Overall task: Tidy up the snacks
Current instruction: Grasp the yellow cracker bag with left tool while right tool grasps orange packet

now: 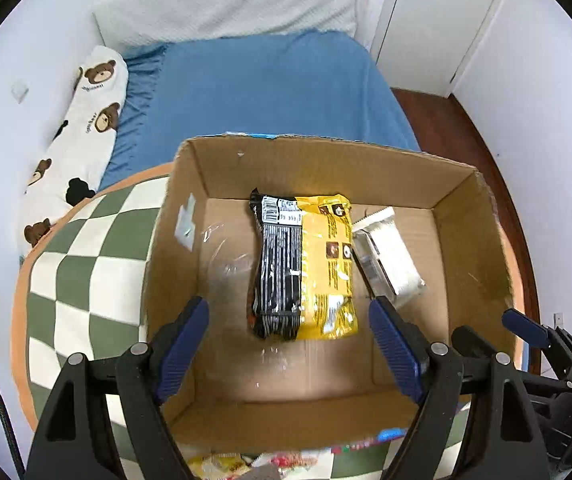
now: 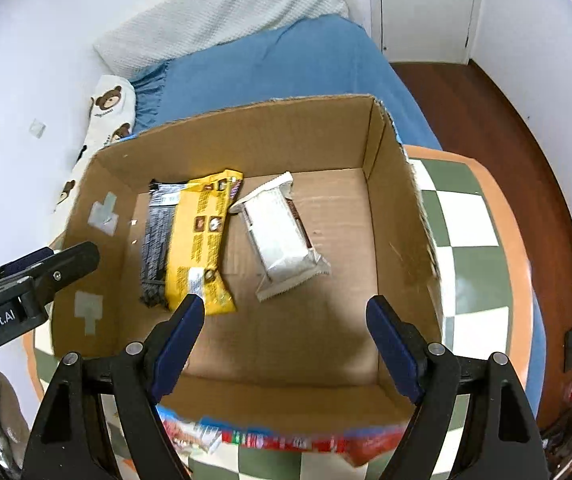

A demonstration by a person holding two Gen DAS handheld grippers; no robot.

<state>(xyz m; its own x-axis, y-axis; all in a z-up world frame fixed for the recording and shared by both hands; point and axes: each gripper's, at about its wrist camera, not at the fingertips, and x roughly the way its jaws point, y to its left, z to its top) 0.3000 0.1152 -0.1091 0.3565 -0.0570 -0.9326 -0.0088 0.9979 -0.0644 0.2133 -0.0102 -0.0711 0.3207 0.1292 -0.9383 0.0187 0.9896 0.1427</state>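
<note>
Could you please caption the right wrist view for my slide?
Open right gripper above a cardboard box holding yellow and white packs.

The cardboard box (image 1: 462,240) is sitting on the checked mat (image 1: 86,272), ahead of and below the left gripper (image 1: 290,344) fingers. Inside it, the striped packet (image 1: 278,268) is lying left of the labelled packet (image 1: 330,268), touching it; the sealed bar (image 1: 390,256) is lying just right of both. Loose snack wrappers (image 2: 286,438) are lying outside the near wall, beneath the right gripper (image 2: 286,340) fingers. The bed (image 1: 270,88) is extending behind the box.
</note>
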